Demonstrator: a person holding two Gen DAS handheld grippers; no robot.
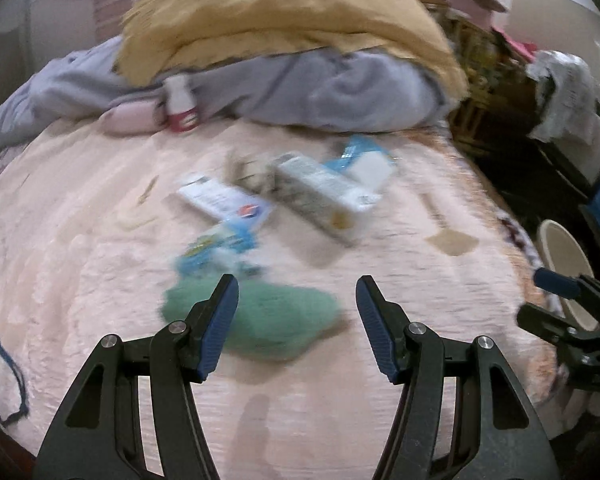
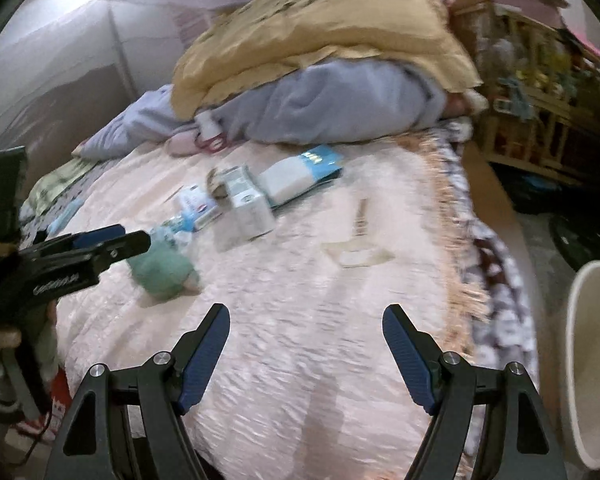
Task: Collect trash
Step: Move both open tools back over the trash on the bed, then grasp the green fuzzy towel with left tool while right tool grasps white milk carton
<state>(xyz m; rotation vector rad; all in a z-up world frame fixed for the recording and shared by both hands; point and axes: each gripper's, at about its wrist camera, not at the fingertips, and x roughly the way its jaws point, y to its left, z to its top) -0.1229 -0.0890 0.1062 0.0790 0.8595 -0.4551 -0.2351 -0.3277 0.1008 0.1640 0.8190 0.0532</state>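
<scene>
**Both grippers empty above a littered bed**

The left gripper [image 1: 296, 292] has its jaws spread with nothing between the pads; a crumpled green wad [image 1: 268, 320] lies just beyond and below its left finger, the nearest piece of trash and probably the first pick. Farther ahead of the jaws, scattered flat as if dropped, sit a blue-and-white wrapper [image 1: 216, 246], a white carton [image 1: 320, 196], a smaller white box [image 1: 224, 200] and a blue packet [image 1: 364, 160].

The right gripper [image 2: 306, 320] is likewise spread and empty, over bare bedspread; the litter lies ahead and to the left of its jaws. To their right stands a pale bin [image 2: 592, 360], off the bed edge, likely placed there to receive the trash.

The surface is a soft pink bedspread [image 1: 100, 220] with a fringed edge. Behind the litter are heaped a grey blanket [image 1: 340, 88] and a mustard quilt [image 1: 280, 12]; a cluttered wooden shelf [image 2: 532, 120] stands beyond. Both views are blurred.
</scene>
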